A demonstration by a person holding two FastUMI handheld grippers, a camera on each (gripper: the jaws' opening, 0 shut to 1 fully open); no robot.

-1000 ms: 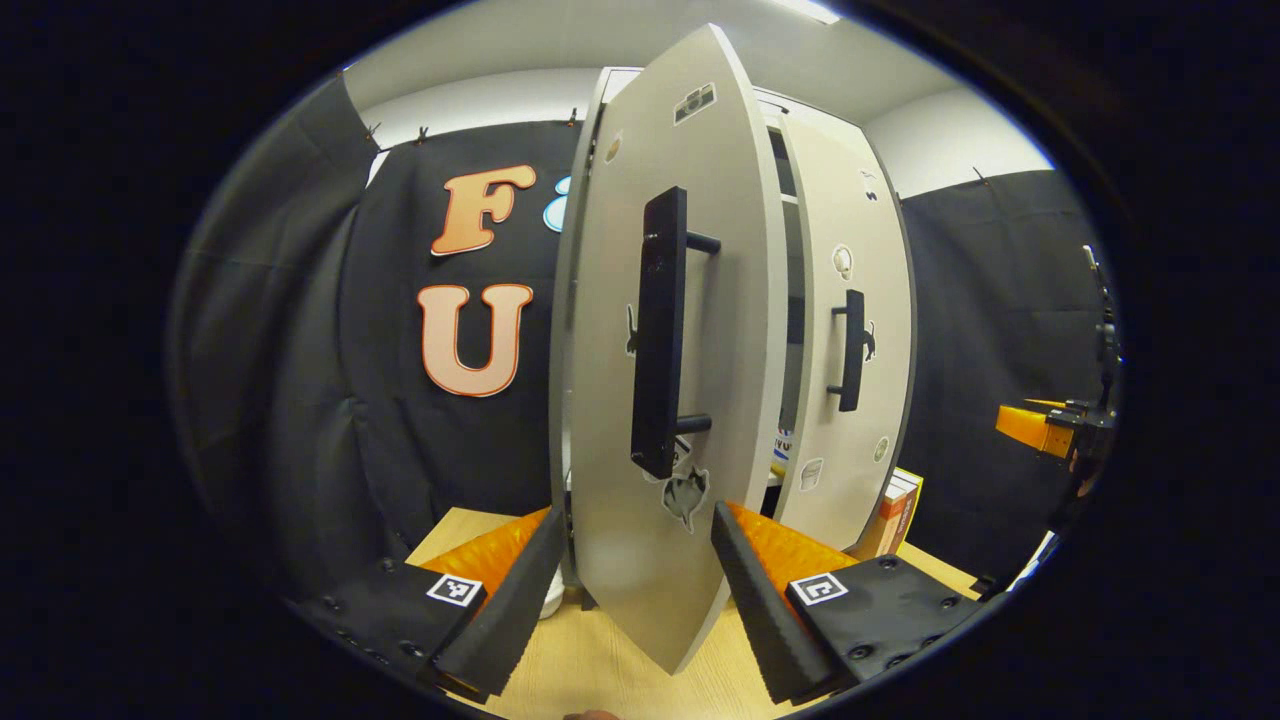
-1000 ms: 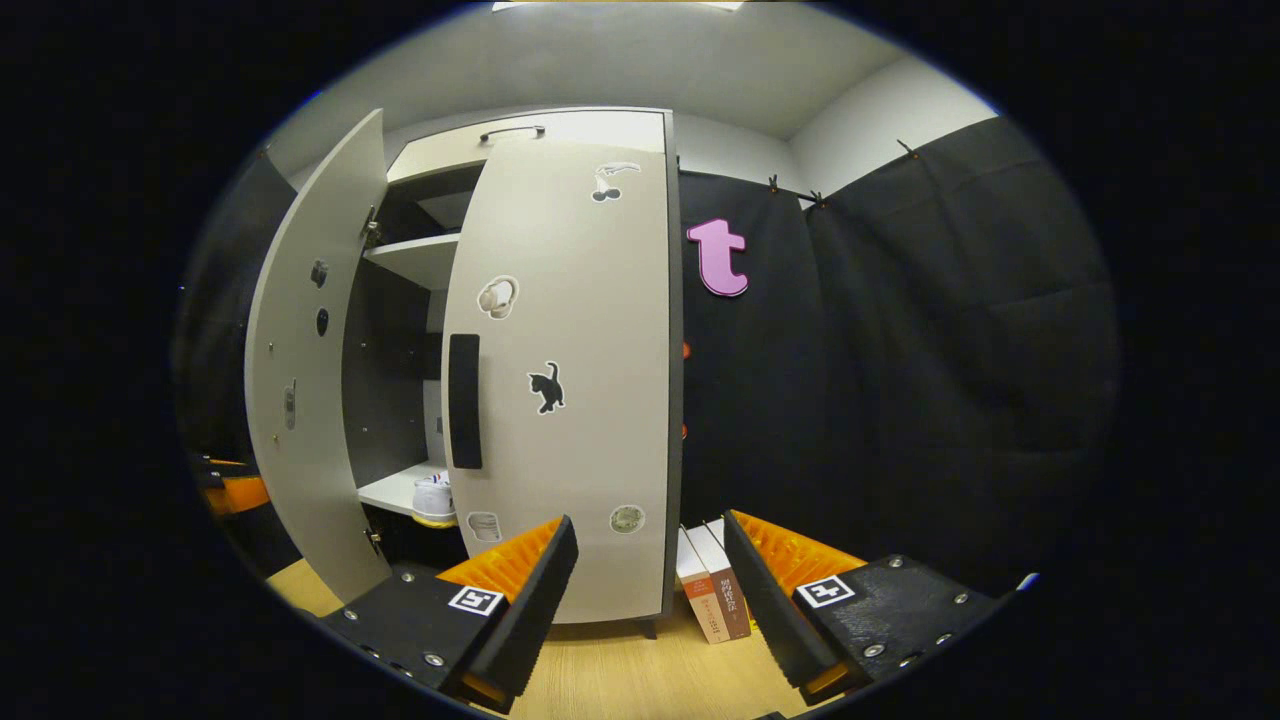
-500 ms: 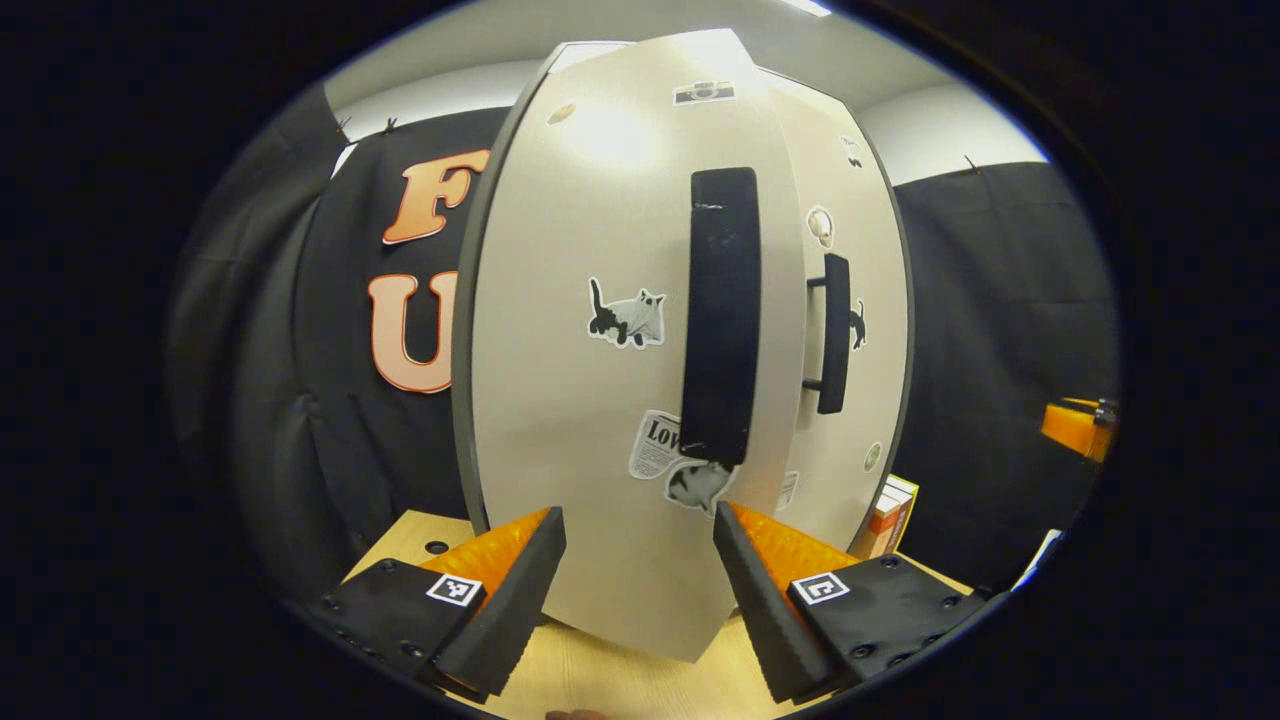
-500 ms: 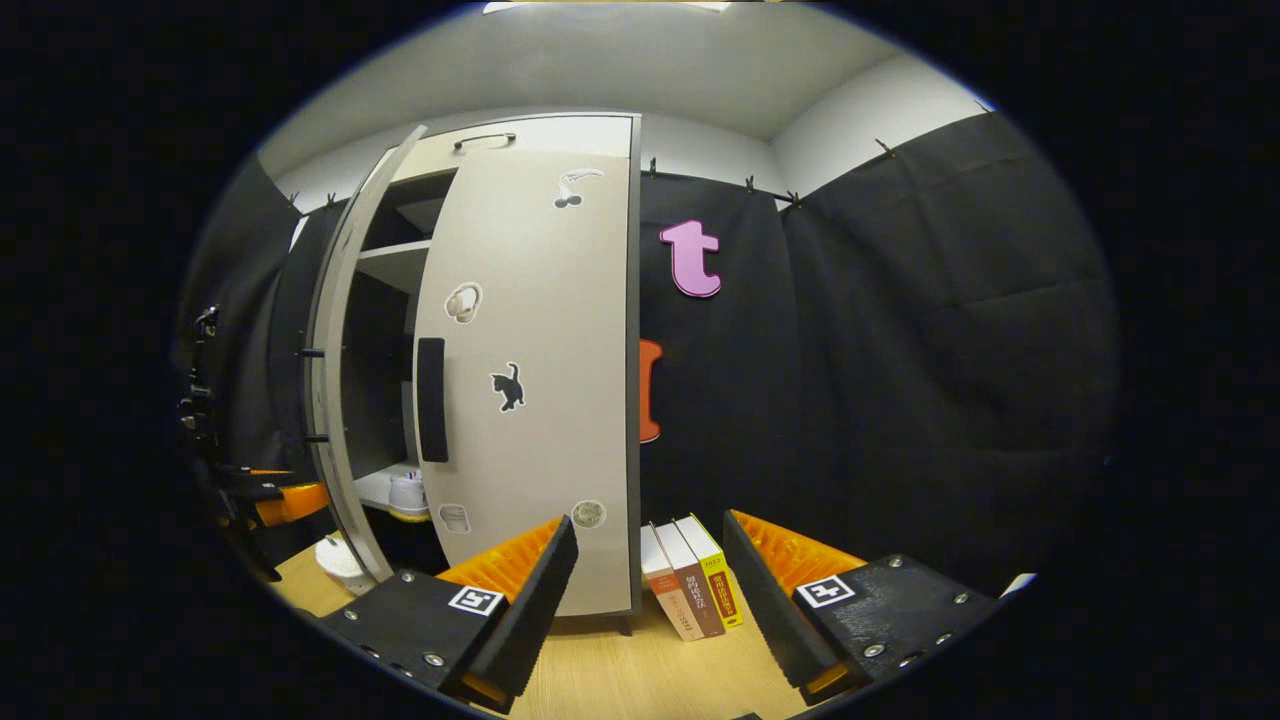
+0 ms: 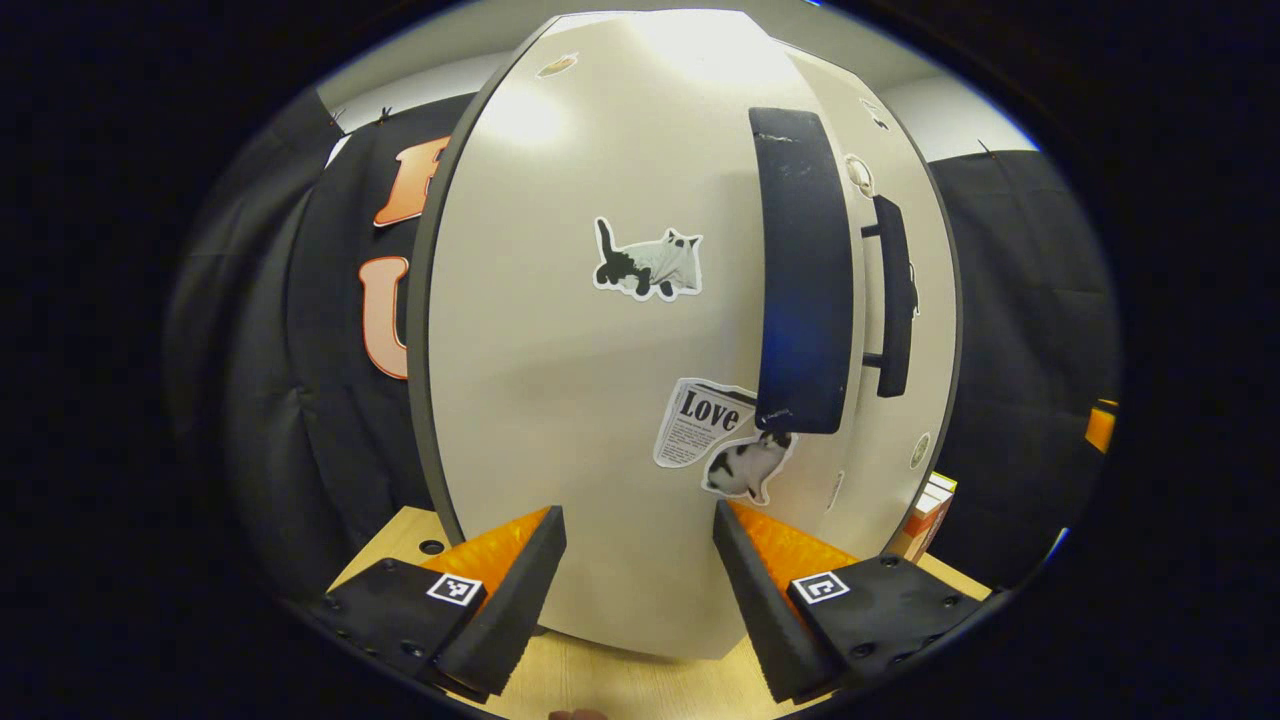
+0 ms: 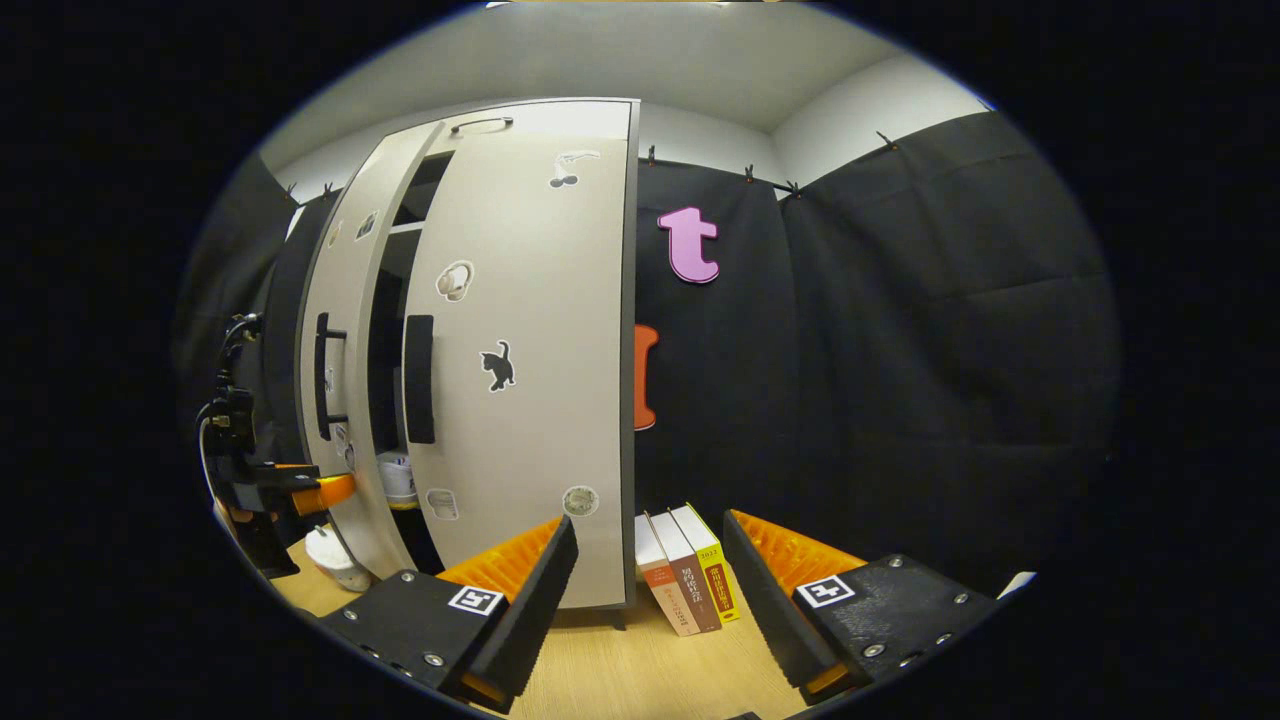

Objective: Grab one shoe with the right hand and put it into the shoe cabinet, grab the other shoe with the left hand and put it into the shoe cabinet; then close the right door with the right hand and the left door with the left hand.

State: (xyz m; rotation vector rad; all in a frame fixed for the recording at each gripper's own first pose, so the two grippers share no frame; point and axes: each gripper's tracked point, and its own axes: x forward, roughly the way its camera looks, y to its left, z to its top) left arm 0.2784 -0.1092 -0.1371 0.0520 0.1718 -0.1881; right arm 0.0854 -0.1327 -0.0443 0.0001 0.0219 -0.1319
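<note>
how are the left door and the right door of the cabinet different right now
The right door sits nearly flush with the cabinet; the left door is swung out, leaving a dark gap with a shoe visible inside. The left gripper is at the left door; the right gripper is back from the right door. Both carry stickers and black handles.

Left gripper view sits low over the desk (image 5: 600, 680), right up close to the left door (image 5: 580, 330), looking straight at its face. Right gripper view hangs farther back by the desk's right side, facing the right door (image 6: 540, 370) and books (image 6: 690, 580). Both catch the shoe cabinet's doors and handles.
</note>
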